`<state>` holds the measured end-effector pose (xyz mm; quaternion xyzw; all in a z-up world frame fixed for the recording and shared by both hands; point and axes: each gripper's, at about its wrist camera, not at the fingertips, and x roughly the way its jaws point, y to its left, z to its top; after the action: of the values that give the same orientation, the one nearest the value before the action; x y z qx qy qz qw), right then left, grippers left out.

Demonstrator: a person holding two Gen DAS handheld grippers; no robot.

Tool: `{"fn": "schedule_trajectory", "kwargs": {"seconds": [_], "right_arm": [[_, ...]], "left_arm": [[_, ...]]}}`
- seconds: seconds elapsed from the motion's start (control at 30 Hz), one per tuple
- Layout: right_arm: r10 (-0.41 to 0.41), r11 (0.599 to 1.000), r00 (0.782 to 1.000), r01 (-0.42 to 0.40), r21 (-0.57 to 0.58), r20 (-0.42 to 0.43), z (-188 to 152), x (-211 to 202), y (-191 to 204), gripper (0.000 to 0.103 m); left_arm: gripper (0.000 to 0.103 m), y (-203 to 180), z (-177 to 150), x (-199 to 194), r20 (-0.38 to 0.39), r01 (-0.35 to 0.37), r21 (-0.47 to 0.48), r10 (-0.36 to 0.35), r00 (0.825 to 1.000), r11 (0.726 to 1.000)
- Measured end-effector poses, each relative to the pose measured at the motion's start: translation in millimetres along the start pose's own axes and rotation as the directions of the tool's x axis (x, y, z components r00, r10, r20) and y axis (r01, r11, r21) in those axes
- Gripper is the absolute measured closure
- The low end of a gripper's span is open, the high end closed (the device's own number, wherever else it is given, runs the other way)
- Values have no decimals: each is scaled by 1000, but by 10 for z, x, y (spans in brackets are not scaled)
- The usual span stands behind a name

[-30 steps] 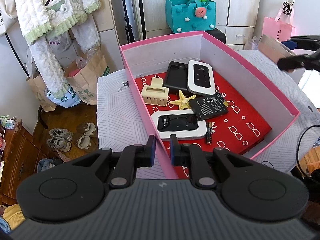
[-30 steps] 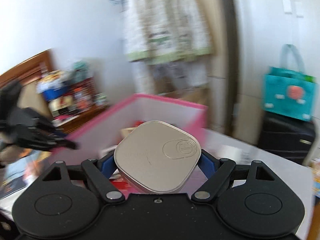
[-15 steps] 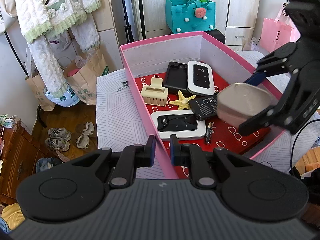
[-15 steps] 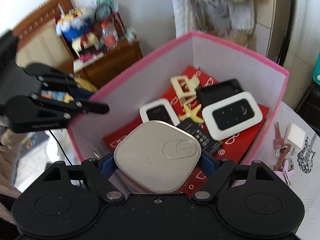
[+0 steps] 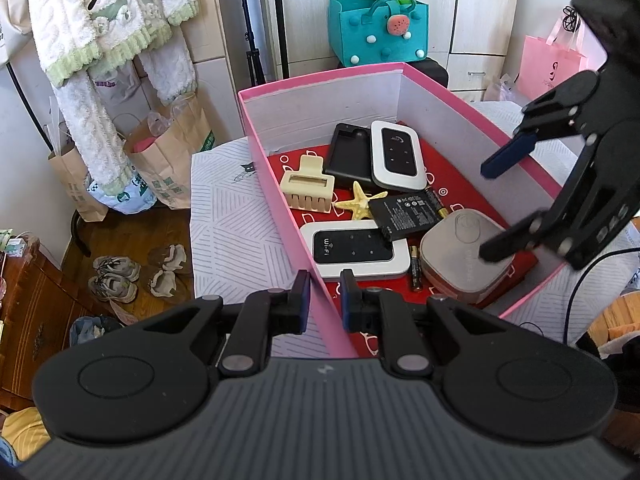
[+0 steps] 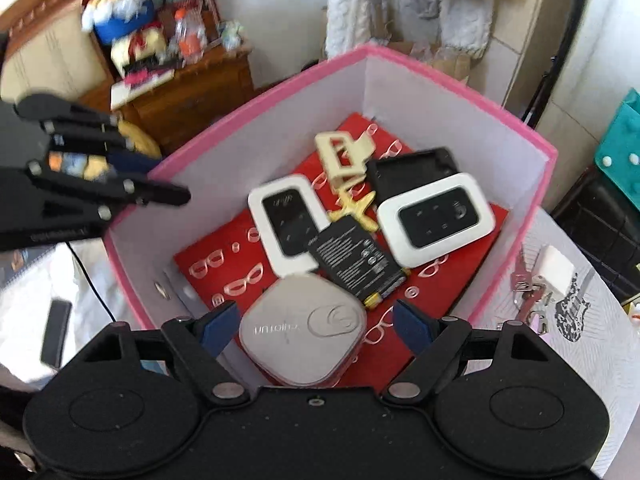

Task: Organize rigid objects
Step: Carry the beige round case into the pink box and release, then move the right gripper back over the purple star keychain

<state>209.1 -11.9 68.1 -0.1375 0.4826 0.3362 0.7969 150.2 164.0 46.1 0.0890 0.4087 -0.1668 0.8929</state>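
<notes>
Now the right gripper (image 6: 314, 322) jaws have parted, leaving the silver case (image 6: 303, 329) in the pink box (image 6: 460, 80).

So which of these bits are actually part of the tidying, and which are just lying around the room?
Part of the job:
pink box
silver case, just let go by the right claw
two white wifi routers
black battery
cream hair clip
starfish

Just lying about:
teal bag
shoes
keys
</notes>
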Motion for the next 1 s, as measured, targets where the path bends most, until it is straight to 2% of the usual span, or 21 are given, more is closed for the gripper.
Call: {"fn": "schedule_trajectory", "kwargs": {"seconds": [0.1, 0.2, 0.33, 0.5, 0.63, 0.73, 0.9, 1.0], "right_arm": [[-1, 999, 996, -2, 33, 86, -69, -216, -91, 16], [-26, 997, 983, 13, 75, 180, -169, -437, -235, 16], [-117, 984, 950, 71, 164, 289, -352, -656, -529, 16], [-192, 953, 922, 93, 289, 337, -590, -681, -1024, 16], [-242, 947, 896, 134, 293, 372, -773, -546, -1238, 16], [-239, 952, 904, 146, 269, 356, -858, -366, -1318, 23], [-193, 966, 931, 123, 229, 311, -971, -54, -1383, 43], [-192, 972, 942, 143, 187, 275, -998, 122, -1353, 45]], "left_arm": [[90, -17, -2, -5, 4, 0, -2, 0, 1000, 1000], [90, -4, -8, -8, 6, 4, -6, -4, 1000, 1000], [90, 7, -6, -6, 5, 2, -3, -2, 1000, 1000], [90, 9, -8, -1, 6, -2, -5, 2, 1000, 1000], [90, 2, -6, 3, 7, -6, -7, 6, 1000, 1000], [90, 3, -4, 4, 4, -7, -8, 7, 1000, 1000], [90, 4, -3, 4, 4, -8, -8, 8, 1000, 1000], [90, 5, -3, 5, 4, -7, -8, 7, 1000, 1000]]}}
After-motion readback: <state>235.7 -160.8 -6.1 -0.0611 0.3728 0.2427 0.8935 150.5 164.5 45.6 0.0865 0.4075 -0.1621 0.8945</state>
